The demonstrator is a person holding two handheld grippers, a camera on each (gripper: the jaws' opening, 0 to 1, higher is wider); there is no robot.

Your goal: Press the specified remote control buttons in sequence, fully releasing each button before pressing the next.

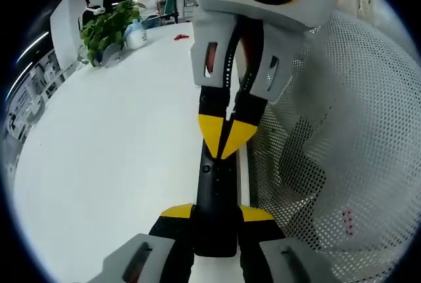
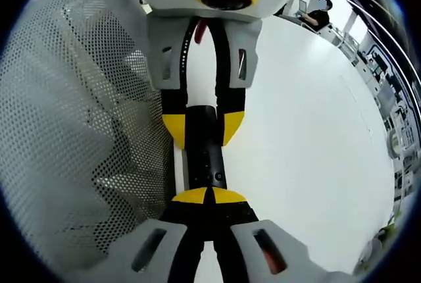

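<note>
Left gripper (image 1: 216,220) clamps the black remote control (image 1: 216,194); right gripper (image 2: 209,197), jaws closed, presses tips on it beside the mesh basket (image 1: 348,138).

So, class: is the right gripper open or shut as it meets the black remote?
Shut: the right gripper has its yellow fingers pinched to a point on the slim black plastic remote control, which the left gripper holds.

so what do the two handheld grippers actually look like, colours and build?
They look identical in build. The left gripper and right gripper each have a light grey plastic body, black jaw arms and yellow fingertips. Each carries a grey box ringed in yellow, and small red-orange insets sit in slots in the grey shells. No loose cables are visible.
</note>
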